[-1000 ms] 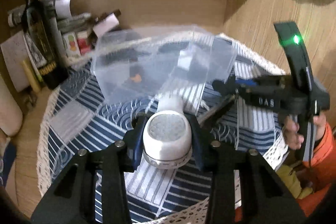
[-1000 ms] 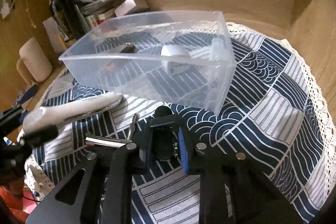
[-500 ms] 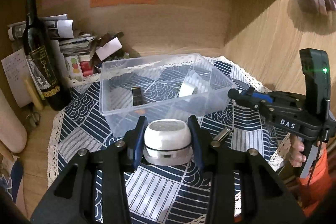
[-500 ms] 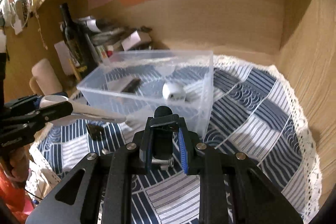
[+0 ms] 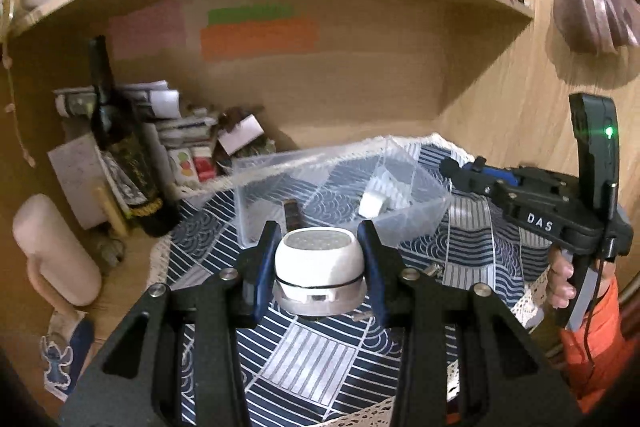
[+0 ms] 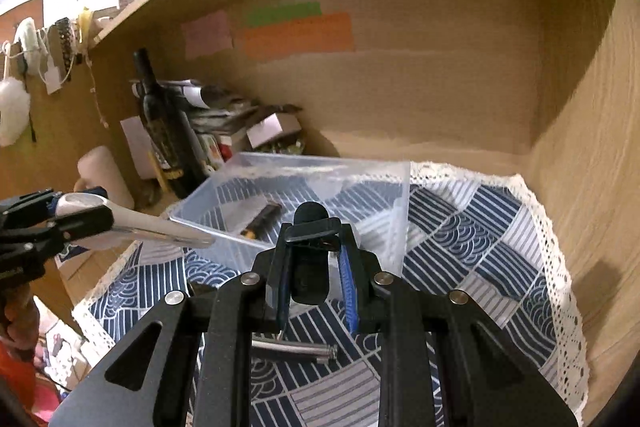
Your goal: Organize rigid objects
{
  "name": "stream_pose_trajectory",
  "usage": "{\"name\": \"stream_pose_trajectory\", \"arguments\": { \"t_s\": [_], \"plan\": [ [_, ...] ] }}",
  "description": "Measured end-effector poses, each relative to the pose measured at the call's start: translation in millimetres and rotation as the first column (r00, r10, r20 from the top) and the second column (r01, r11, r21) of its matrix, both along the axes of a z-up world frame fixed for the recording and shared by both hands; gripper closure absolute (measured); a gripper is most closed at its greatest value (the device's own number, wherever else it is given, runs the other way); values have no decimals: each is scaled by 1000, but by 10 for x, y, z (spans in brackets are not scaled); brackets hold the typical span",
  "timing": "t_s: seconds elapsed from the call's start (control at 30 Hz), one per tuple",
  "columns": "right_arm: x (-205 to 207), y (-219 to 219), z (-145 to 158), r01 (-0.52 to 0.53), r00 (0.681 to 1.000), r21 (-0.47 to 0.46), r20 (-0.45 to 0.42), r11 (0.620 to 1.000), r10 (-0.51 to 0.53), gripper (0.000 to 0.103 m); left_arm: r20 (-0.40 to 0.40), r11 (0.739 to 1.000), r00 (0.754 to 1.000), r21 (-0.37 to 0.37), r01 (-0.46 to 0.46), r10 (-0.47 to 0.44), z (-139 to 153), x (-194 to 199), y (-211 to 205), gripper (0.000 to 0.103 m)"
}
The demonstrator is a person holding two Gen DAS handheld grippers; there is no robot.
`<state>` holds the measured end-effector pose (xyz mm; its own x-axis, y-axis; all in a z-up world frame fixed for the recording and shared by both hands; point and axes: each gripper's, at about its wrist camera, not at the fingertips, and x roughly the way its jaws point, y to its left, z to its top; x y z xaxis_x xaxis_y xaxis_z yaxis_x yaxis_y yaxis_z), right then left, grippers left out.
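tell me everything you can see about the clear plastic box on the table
The clear plastic box is a lidless, translucent rectangular tub, sitting upright on the blue patterned cloth toward the back of the table. Inside lie a dark stick-shaped item with an orange tip and a small white object. Neither gripper touches it.
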<state>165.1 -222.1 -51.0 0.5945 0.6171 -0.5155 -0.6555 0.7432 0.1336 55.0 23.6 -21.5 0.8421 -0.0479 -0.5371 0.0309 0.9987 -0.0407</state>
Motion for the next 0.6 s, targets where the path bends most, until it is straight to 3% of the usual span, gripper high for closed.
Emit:
{"name": "stream_pose_trajectory", "arguments": {
  "t_s": [0.3, 0.6],
  "plan": [
    [165, 66, 119, 10, 999, -24, 41, 1000, -9, 84, 63, 1000, 998, 10, -22, 22, 190, 218, 32, 64],
    [515, 211, 7, 22, 1000, -88, 17, 996, -20, 84, 18, 1000, 1000, 22, 4, -5, -19, 871, -43, 64]
  ]
}}
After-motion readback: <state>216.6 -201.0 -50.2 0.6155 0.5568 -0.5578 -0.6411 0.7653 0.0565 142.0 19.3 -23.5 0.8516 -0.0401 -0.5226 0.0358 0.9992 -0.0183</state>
